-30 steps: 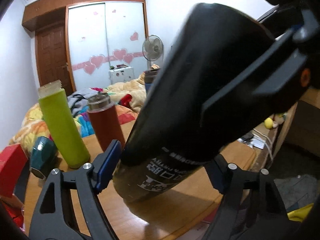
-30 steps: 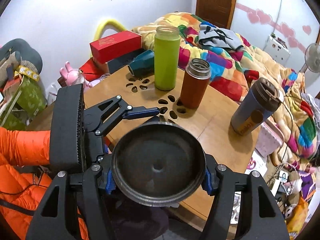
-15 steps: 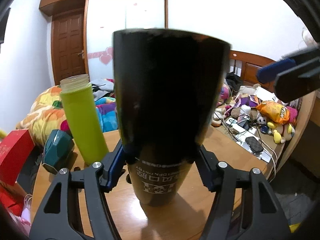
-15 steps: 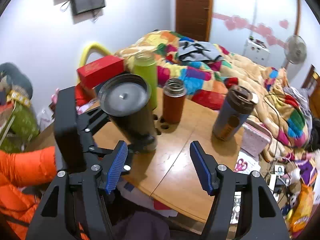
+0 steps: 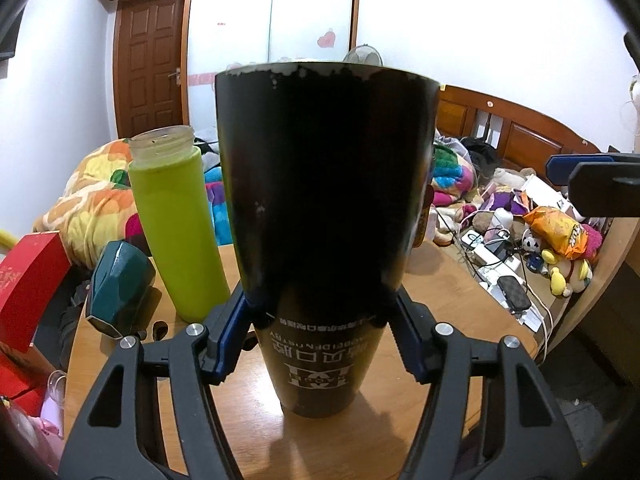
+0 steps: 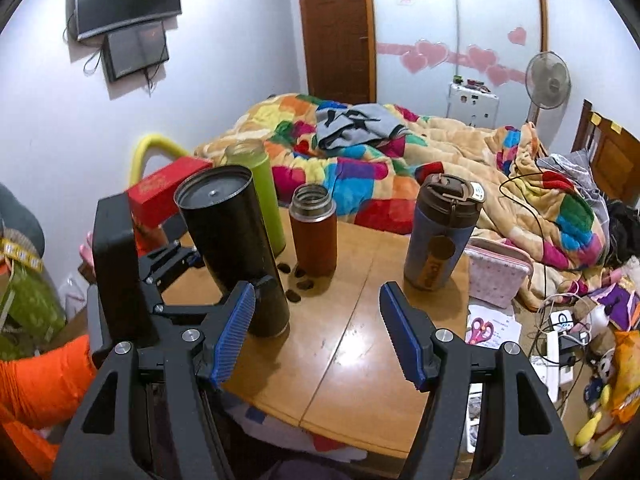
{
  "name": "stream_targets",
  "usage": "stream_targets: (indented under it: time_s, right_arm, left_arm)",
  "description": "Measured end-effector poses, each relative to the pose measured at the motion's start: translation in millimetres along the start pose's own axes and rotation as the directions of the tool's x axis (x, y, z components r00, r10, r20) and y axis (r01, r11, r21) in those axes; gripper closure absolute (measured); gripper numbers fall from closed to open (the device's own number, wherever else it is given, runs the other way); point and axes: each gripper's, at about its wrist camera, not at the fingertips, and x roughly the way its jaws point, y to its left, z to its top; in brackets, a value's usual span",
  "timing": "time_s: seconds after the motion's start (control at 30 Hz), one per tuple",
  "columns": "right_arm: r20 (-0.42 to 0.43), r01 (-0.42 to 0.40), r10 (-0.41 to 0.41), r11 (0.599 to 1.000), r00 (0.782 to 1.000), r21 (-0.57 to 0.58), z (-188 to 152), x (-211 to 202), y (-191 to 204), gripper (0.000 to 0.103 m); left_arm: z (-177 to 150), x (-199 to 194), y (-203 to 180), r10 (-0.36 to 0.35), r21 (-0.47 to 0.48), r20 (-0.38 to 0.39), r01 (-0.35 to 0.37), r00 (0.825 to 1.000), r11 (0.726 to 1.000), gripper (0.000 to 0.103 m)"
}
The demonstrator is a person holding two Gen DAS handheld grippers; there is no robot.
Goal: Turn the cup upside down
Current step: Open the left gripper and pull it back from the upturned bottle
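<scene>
- On the wooden table (image 6: 352, 344) stand four drinking vessels: one black cup (image 6: 234, 248), one green bottle (image 6: 266, 196), one brown flask (image 6: 314, 236), one blue-grey travel mug (image 6: 440, 236).
- Black cup: upside down, closed base up, inverted white lettering, rim seemingly on the tabletop.
- Left gripper (image 5: 320, 332) clamps the cup near its lower end.
- Right gripper (image 6: 318, 332) is spread, holding nothing.

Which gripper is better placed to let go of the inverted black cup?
Left. The left gripper clamps the black cup, standing inverted on the table. The right gripper is open, holding nothing.
</scene>
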Motion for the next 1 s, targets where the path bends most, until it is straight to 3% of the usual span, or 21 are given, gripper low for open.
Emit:
stream_targets:
  time_s: [0.37, 0.67, 0.83, 1.0]
  right_arm:
    - [0.040, -0.004, 0.002, 0.998, 0.999, 0.060, -6.7, 1.2, -4.3, 0.041]
    - [0.062, -0.004, -0.001, 0.997, 0.998, 0.081, -8.1, -8.8, -3.0, 0.041]
    - [0.082, 0.000, -0.009, 0.994, 0.997, 0.106, -7.6, -17.0, -0.9, 0.040]
    - [0.118, 0.008, -0.023, 0.992, 0.993, 0.128, -6.3, -29.8, 2.6, 0.032]
  left_arm:
    - [4.1, 1.6, -2.7, 0.012, -0.010, -0.043, -0.013, 0.999, 1.000, 0.037]
    - [11.2, -41.8, 2.6, 0.015, -0.039, 0.025, -0.014, 1.000, 0.999, 0.008]
    - [25.0, -73.6, 7.3, 0.013, -0.051, 0.062, -0.009, 0.998, 0.999, 0.006]
    - [39.7, -91.2, 10.0, 0.027, -0.055, 0.060, -0.024, 0.998, 0.998, 0.006]
